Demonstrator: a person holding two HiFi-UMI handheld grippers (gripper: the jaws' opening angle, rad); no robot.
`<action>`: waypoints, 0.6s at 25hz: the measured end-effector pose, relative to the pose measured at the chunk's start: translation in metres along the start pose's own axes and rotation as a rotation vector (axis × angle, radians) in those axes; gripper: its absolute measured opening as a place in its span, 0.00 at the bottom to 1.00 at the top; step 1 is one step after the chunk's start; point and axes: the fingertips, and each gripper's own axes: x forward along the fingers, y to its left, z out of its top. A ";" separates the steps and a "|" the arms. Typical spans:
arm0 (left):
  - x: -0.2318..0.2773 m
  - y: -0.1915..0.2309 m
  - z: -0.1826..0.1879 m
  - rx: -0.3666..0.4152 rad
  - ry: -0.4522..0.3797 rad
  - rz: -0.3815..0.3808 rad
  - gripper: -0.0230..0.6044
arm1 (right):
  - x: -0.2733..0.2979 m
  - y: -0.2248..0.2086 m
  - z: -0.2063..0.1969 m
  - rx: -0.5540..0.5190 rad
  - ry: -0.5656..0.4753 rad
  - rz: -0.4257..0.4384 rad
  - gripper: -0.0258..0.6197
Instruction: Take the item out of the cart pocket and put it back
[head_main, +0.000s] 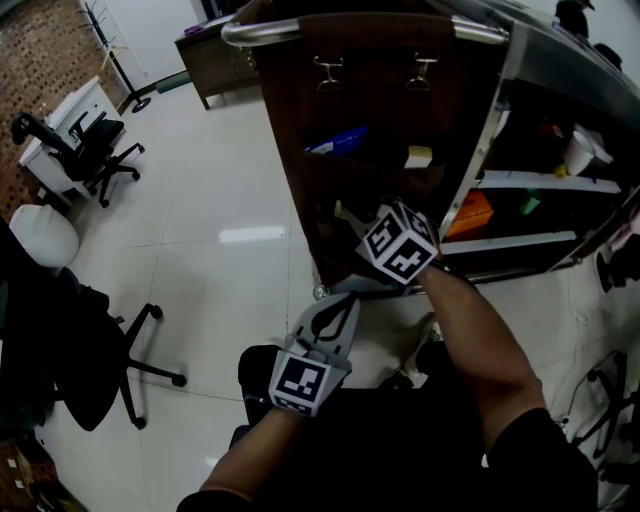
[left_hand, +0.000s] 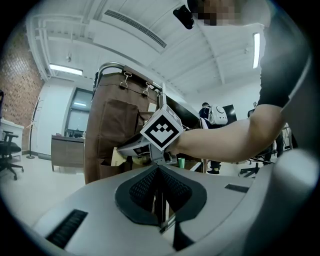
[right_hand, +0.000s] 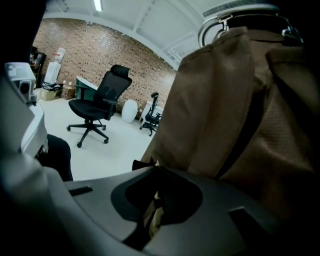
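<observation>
A brown fabric pocket organiser (head_main: 380, 110) hangs from the cart's handle (head_main: 270, 32) by two clips. My right gripper (head_main: 350, 215) reaches into a lower pocket, and its tips are lost in the dark there. In the right gripper view the right gripper (right_hand: 154, 210) is shut on a thin pale beige item (right_hand: 151, 220), close against the brown fabric (right_hand: 240, 110). The left gripper view shows that pale item (left_hand: 116, 157) at the pocket's mouth. My left gripper (head_main: 345, 302) hangs low in front of the cart, shut (left_hand: 161, 200) with nothing in it.
A blue item (head_main: 338, 141) and a pale yellow one (head_main: 418, 156) sit in upper pockets. The cart's shelves to the right hold an orange thing (head_main: 470, 213) and a green one (head_main: 528, 203). Black office chairs (head_main: 95, 150) (head_main: 90, 370) stand on the shiny floor at left.
</observation>
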 end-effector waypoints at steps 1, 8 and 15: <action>0.000 0.000 0.000 -0.002 0.000 0.000 0.04 | -0.003 -0.001 0.002 0.024 -0.014 -0.005 0.07; 0.000 0.002 0.000 -0.006 -0.007 0.003 0.04 | -0.034 -0.008 0.033 0.062 -0.109 -0.046 0.07; -0.001 0.002 0.002 -0.001 -0.009 0.006 0.04 | -0.084 -0.020 0.059 0.103 -0.224 -0.115 0.07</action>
